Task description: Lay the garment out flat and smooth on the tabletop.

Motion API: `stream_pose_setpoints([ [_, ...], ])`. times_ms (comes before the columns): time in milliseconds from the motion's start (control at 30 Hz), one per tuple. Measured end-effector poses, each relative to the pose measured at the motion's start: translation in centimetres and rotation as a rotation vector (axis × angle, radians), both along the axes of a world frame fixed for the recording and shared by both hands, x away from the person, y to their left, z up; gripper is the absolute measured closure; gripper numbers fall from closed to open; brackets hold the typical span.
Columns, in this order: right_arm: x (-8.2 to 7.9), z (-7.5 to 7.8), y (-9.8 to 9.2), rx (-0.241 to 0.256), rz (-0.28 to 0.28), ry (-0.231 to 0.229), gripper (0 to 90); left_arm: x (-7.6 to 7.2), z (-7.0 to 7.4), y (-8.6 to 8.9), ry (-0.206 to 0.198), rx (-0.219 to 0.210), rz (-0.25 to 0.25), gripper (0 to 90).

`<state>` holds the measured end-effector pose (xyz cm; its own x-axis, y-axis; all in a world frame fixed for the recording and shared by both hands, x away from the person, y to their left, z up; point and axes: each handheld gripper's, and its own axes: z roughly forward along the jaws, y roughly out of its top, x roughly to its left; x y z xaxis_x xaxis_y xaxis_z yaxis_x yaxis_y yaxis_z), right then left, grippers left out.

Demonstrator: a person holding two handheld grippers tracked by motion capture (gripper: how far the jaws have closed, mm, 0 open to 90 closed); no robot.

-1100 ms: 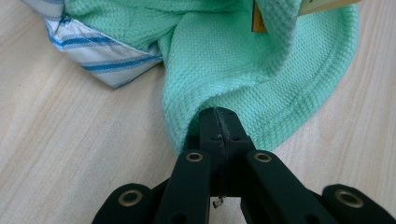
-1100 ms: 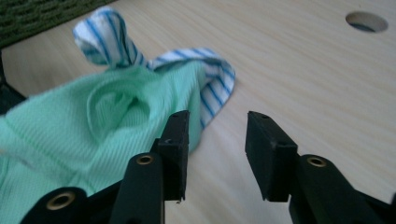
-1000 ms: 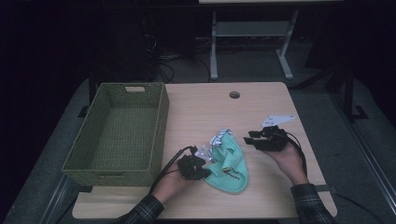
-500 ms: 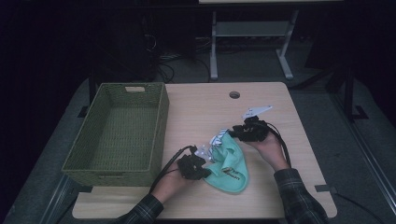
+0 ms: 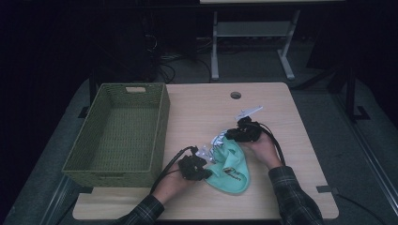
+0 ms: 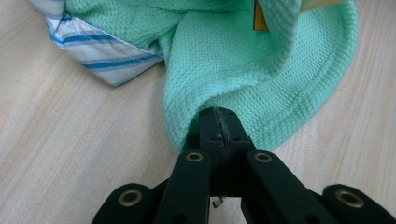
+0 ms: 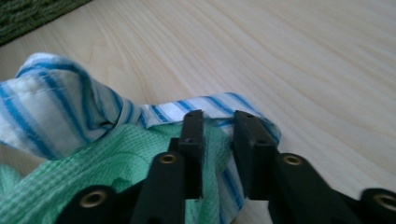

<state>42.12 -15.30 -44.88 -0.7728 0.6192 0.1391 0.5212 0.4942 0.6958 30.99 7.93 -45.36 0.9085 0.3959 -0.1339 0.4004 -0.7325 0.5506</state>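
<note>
Mint-green garment (image 5: pixel 231 168) on table (image 5: pixel 291 117), near front edge, right of green wicker basket (image 5: pixel 117 129), not touching it. Waffle/piqué knit texture, thick folded hem along curved edge, crumpled w/ folds running up the middle. Small yellow-orange tag near top in left gripper view; dark print on the fabric in high view, too small to read. White cloth w/ blue stripes (image 6: pixel 100 49) tucked under/around the green piece at its far end, bunched into a rolled lump in right gripper view (image 7: pixel 56 109).

Left gripper (image 6: pixel 219 126): jaws together, clamped on hem of the green garment at its near-left edge, fabric pinched flat btwn tips, low over tabletop. In high view at (image 5: pixel 192 165), person's left hand behind it, plaid sleeve at bottom edge.

Right gripper (image 7: pixel 217 128): jaws apart, narrow gap, straddling the striped cloth edge where it overlaps green fabric; striped strip passes btwn jaws. Can't tell if pads actually touch cloth. In high view at (image 5: pixel 241 132), at far-right end of the pile, grey plate on top, cable trailing back along right forearm.

Grippers at opposite ends of the pile, near each other. Basket interior bare. Round grommet hole (image 5: pixel 235 95) in table far side, well apart from the cloth.
</note>
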Motion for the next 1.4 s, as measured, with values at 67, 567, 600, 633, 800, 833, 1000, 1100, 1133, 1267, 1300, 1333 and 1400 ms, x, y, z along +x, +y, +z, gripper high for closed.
stream_pose_setpoints([
  [67,0.0,-0.1,0.1,-0.01,0.003,-0.002,83.3,0.0,0.0,0.0,0.0,0.003,-0.002,89.5],
  [567,-0.1,2.0,-1.2,-0.019,-0.032,-0.07,86.5,0.0,0.0,0.0,-0.009,0.009,-0.009,89.5],
  [600,0.0,2.1,-1.4,-0.024,-0.034,-0.077,86.5,0.0,0.0,0.0,-0.009,0.008,-0.009,89.5],
  [633,-0.1,2.3,-1.5,-0.019,-0.05,-0.072,86.5,0.0,0.0,0.0,-0.009,0.008,-0.009,89.5],
  [800,0.4,2.7,-2.9,-0.025,-0.091,-0.096,86.5,0.0,0.0,0.0,-0.01,0.008,-0.009,89.5],
  [833,0.5,2.7,-3.2,-0.02,-0.105,-0.096,86.6,0.0,0.0,0.0,-0.012,0.009,-0.008,89.5],
  [1000,1.0,2.3,-4.3,-0.029,-0.134,-0.096,86.6,0.0,0.1,0.0,-0.008,0.012,-0.009,89.5],
  [1100,1.3,1.9,-4.7,-0.044,-0.16,-0.088,86.6,0.1,0.1,0.0,-0.01,0.018,-0.013,89.5],
  [1133,1.3,1.8,-4.8,-0.043,-0.174,-0.077,86.7,0.0,0.1,0.0,-0.01,0.018,-0.012,89.5],
  [1267,1.9,1.0,-5.4,-0.064,-0.197,-0.076,87.0,0.0,0.0,0.0,-0.011,0.008,-0.006,89.5],
  [1300,2.1,0.8,-5.5,-0.066,-0.207,-0.072,87.0,0.0,0.0,0.0,-0.011,0.009,-0.007,89.5],
  [1333,2.2,0.6,-5.7,-0.068,-0.217,-0.064,87.0,0.0,0.0,0.0,-0.011,0.009,-0.007,89.5],
  [1400,2.4,0.2,-6.0,-0.072,-0.23,-0.063,87.1,0.0,0.0,0.0,-0.012,0.009,-0.007,89.6],
])
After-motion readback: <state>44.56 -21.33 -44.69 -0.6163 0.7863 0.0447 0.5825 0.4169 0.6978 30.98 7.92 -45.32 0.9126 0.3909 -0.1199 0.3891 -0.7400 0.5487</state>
